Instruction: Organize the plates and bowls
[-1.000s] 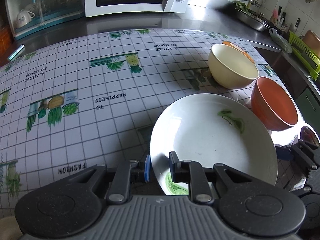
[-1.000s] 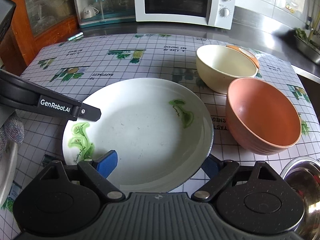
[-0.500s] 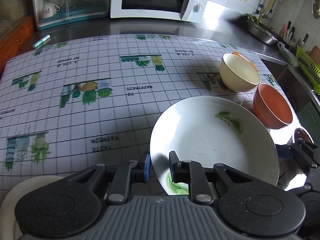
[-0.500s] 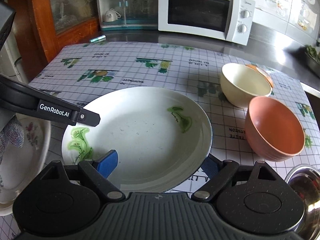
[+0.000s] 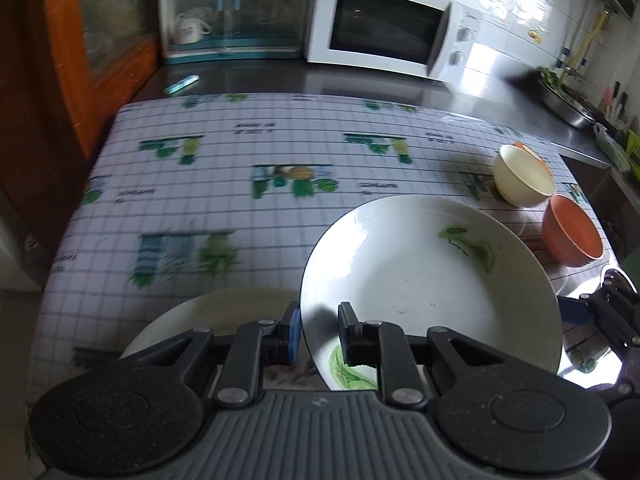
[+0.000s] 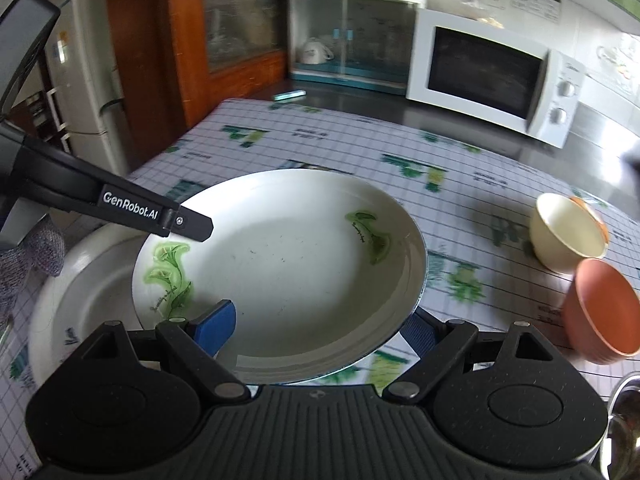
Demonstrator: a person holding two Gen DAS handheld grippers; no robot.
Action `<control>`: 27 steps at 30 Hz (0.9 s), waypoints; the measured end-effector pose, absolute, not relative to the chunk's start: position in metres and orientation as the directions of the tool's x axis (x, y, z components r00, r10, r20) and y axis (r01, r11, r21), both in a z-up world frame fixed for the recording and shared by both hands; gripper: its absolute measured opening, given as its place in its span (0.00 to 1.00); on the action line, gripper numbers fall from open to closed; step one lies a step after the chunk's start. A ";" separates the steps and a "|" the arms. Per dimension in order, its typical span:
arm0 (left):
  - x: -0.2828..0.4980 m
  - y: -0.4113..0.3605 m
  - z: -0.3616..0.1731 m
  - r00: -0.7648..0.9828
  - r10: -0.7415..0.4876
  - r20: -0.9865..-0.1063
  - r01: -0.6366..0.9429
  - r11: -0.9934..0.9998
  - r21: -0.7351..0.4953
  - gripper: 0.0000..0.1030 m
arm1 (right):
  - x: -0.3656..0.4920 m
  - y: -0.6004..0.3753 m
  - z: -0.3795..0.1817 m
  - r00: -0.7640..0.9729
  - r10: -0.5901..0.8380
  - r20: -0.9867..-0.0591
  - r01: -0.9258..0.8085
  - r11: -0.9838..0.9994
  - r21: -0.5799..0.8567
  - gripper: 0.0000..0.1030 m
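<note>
Second plate: a pale round ceramic plate lies on the table at far left, partly under the lifted plate; the left wrist view shows its rim just beyond the left gripper.
Left gripper: the left gripper has narrow jaws pinching the near-left rim of the plate, one blue pad outside, one black finger inside.
Plate: the white shallow ceramic plate with green leaf prints is held above the table between both grippers, tilted slightly, overlapping the second plate.
Right gripper: the right gripper has wide jaws, one blue pad on the plate's inner face, the other under its right edge; whether they press it I cannot tell.
Table: the table with a white grid-pattern cloth printed with green plants carries everything.
Cream bowl: a cream round bowl stands to the right, well apart from the plate.
Orange bowl: a terracotta-orange round bowl sits just beside the cream one, nearer the camera.
Backdrop: a white microwave oven stands behind the table.
</note>
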State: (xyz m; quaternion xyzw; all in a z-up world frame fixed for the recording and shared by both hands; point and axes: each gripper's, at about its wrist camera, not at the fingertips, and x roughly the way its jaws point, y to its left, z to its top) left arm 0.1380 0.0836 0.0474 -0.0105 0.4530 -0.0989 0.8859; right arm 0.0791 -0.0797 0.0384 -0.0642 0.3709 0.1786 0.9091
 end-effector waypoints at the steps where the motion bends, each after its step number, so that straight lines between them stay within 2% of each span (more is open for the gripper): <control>1: 0.132 0.091 0.047 0.573 -0.175 -0.801 0.153 0.983 -0.106 0.18 | 0.076 -0.074 0.038 0.655 0.288 -0.699 -0.386 0.922 0.018 1.00; 11: 0.096 0.138 0.030 0.548 -0.141 -0.824 0.055 0.990 -0.133 0.18 | 0.055 -0.032 0.022 0.582 0.338 -0.739 -0.489 0.872 0.014 1.00; 17: 0.085 0.149 0.016 0.530 -0.146 -0.836 0.020 0.987 -0.160 0.18 | 0.044 -0.014 0.017 0.594 0.309 -0.743 -0.520 0.852 -0.061 1.00; 27: 0.083 0.154 0.005 0.513 -0.154 -0.845 0.004 0.984 -0.177 0.18 | 0.045 -0.009 0.017 0.604 0.294 -0.741 -0.528 0.844 -0.095 1.00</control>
